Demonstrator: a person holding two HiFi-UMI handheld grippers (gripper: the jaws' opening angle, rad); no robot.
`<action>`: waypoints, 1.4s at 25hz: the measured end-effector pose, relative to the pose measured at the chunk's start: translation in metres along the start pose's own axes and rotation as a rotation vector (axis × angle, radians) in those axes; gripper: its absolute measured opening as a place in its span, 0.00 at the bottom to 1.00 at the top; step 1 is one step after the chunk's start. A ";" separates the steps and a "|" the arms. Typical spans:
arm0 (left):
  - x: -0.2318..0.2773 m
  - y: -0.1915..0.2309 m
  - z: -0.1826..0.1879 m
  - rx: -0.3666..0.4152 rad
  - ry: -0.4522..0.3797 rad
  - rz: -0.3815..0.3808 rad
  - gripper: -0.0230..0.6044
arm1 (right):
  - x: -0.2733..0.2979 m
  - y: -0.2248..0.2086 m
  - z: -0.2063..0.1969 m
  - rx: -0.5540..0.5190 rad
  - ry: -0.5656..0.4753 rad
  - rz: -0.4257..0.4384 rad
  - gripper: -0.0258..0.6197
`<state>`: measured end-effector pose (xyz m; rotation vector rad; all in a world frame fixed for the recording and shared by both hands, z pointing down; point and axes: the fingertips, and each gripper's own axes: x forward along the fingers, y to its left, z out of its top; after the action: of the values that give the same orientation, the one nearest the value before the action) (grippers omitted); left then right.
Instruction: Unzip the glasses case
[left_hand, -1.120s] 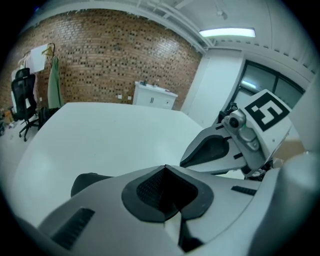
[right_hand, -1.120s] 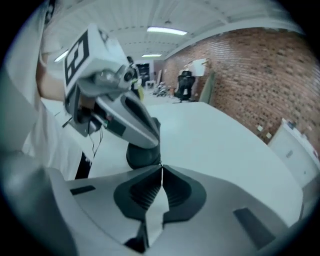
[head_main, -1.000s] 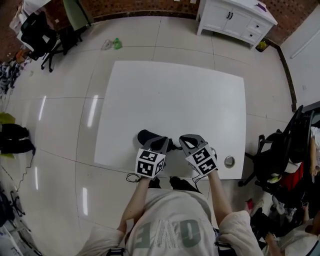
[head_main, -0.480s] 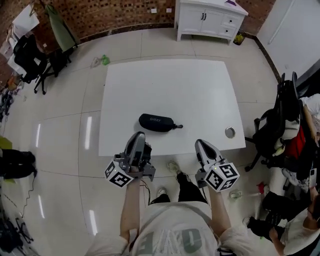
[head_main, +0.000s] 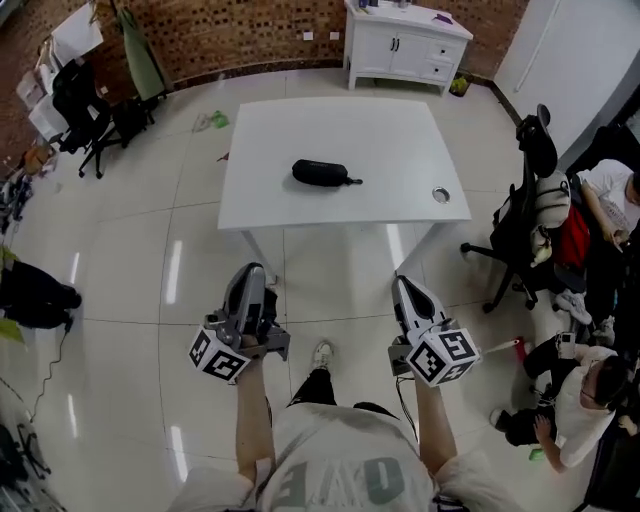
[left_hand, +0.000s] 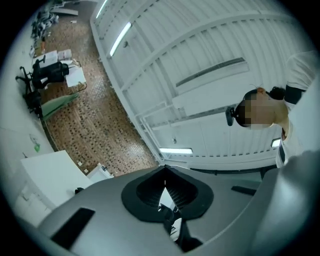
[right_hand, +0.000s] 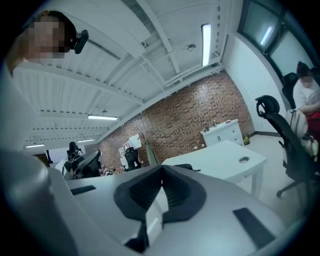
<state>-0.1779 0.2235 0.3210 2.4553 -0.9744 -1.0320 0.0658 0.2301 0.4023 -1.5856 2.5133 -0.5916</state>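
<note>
The black glasses case (head_main: 322, 173) lies on the white table (head_main: 400, 140), its zip pull pointing right. Both grippers hang over the floor, well short of the table's near edge and apart from the case. My left gripper (head_main: 252, 270) is shut with nothing between its jaws; in the left gripper view its tips (left_hand: 165, 169) meet and it points up at the ceiling. My right gripper (head_main: 402, 283) is shut and empty too. The right gripper view looks level past the closed tips (right_hand: 161, 167) at the table (right_hand: 220, 155), with the case (right_hand: 186, 167) just behind them.
A round hole (head_main: 441, 195) sits in the table's near right corner. A white cabinet (head_main: 405, 48) stands against the brick wall. A black office chair (head_main: 530, 200) and seated people (head_main: 605, 195) are at the right. Chairs and bags (head_main: 85, 110) crowd the far left.
Both grippers have left the case and drawn back from the table's edge to over the floor. The head view has backed away, and the case stays on the table.
</note>
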 end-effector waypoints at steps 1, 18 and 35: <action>-0.023 -0.022 0.000 0.006 -0.012 0.003 0.04 | -0.028 0.009 -0.007 -0.003 -0.012 0.001 0.04; -0.307 -0.361 -0.038 0.079 0.084 0.132 0.05 | -0.431 0.155 -0.105 -0.003 -0.009 -0.057 0.04; -0.350 -0.415 -0.044 0.128 0.165 0.140 0.04 | -0.491 0.234 -0.112 -0.103 -0.026 -0.053 0.04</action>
<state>-0.1294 0.7665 0.3212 2.4844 -1.1702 -0.7306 0.0550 0.7836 0.3612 -1.6880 2.5285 -0.4506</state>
